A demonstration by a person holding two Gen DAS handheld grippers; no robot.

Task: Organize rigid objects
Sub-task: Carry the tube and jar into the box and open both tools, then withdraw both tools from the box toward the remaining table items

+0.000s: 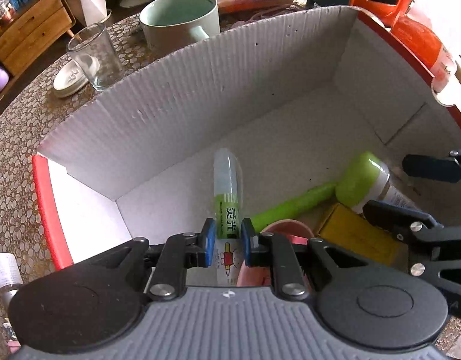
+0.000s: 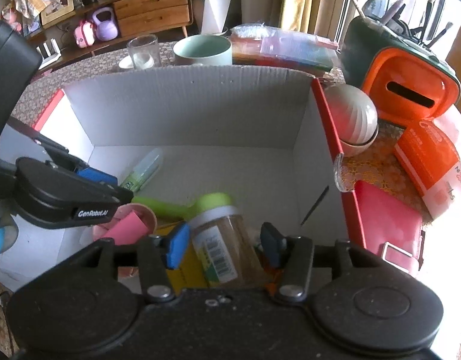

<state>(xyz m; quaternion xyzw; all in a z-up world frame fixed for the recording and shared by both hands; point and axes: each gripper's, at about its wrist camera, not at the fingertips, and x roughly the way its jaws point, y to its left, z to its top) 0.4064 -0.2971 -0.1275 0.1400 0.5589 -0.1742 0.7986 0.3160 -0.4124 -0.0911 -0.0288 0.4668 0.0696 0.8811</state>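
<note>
The clear plastic glue tube with a green label [image 1: 226, 198] is clamped between the blue pads of the left gripper [image 1: 227, 241], whose jaws stand narrow on its lower body; its cap end points ahead of the tongs, inside the white corrugated cardboard box with red outer walls [image 1: 200, 90]. The brown plastic jar with a white collar and green lid [image 2: 221, 240] lies on the box floor between the fingers of the right gripper [image 2: 224, 246]; these jaws stand moderately wide, with a gap on the right pad's side. Just left of the jar lie a lime-green handled tool [image 2: 164, 204], a pink cup [image 2: 125, 225] and a yellow box [image 1: 356, 237].
</note>
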